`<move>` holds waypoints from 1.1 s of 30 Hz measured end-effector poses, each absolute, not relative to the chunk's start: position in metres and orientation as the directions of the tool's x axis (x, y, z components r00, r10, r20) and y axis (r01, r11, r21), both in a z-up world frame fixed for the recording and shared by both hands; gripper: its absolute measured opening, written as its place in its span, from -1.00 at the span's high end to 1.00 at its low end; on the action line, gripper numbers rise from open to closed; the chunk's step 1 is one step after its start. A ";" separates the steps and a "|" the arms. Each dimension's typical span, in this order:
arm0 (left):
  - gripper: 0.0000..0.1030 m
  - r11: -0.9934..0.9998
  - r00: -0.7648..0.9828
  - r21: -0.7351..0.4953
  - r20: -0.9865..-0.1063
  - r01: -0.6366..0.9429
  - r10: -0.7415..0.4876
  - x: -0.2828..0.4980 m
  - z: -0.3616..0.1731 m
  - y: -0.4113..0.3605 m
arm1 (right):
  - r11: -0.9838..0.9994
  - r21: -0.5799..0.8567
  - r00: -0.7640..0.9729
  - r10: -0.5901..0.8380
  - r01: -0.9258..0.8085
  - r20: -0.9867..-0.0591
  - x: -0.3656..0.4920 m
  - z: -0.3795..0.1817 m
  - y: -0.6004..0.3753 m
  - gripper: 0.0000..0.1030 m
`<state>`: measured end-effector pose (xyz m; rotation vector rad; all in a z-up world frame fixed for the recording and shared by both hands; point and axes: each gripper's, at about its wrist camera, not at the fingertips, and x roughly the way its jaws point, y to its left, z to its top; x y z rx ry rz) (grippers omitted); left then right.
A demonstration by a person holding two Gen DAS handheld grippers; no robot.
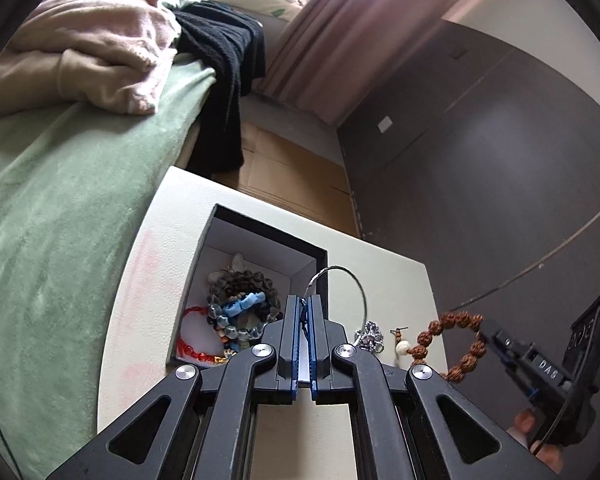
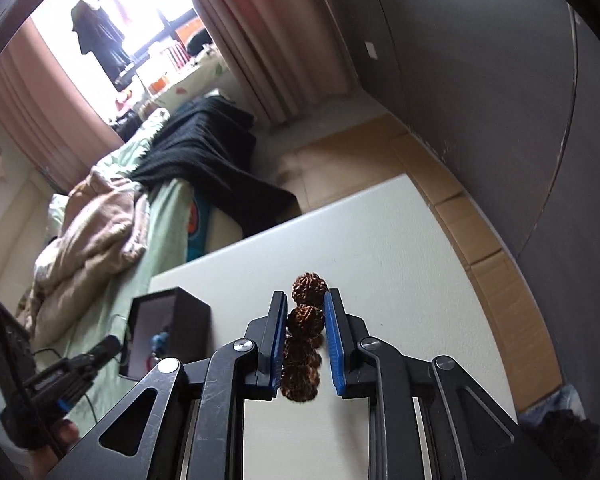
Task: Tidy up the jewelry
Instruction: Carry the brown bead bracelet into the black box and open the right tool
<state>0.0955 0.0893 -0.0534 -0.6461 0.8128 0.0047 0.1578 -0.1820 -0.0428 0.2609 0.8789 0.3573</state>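
Both wrist cameras look forward and down, close over the cream-white counter; each view shares the open black jewelry box and the green-blanketed bed behind.

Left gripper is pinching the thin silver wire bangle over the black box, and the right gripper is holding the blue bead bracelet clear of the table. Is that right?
Not quite. The right gripper is shut on a brown bracelet of rough seed beads, as both wrist views show. The blue bead bracelet lies inside the black box. The left gripper does pinch the thin silver wire bangle.
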 end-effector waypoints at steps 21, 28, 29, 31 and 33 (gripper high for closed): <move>-0.65 0.793 0.740 -0.524 -0.657 -0.311 -0.145 0.054 -0.031 0.143 | 0.792 0.537 0.622 0.583 -0.291 -0.522 0.136 0.011 -0.164 0.61; -0.65 0.784 0.762 -0.532 -0.637 -0.321 -0.121 0.044 -0.021 0.161 | 0.749 0.585 0.579 0.638 -0.312 -0.508 0.139 0.008 -0.141 0.61; -0.65 0.782 0.769 -0.530 -0.631 -0.327 -0.106 0.041 -0.018 0.164 | 0.742 0.590 0.570 0.648 -0.319 -0.506 0.140 0.008 -0.135 0.61; -0.65 0.782 0.777 -0.523 -0.624 -0.339 -0.081 0.036 -0.013 0.169 | 0.733 0.591 0.555 0.661 -0.335 -0.505 0.142 0.008 -0.123 0.61; -0.65 0.779 0.789 -0.526 -0.611 -0.343 -0.066 0.032 -0.009 0.176 | 0.733 0.582 0.548 0.666 -0.353 -0.507 0.140 0.008 -0.112 0.61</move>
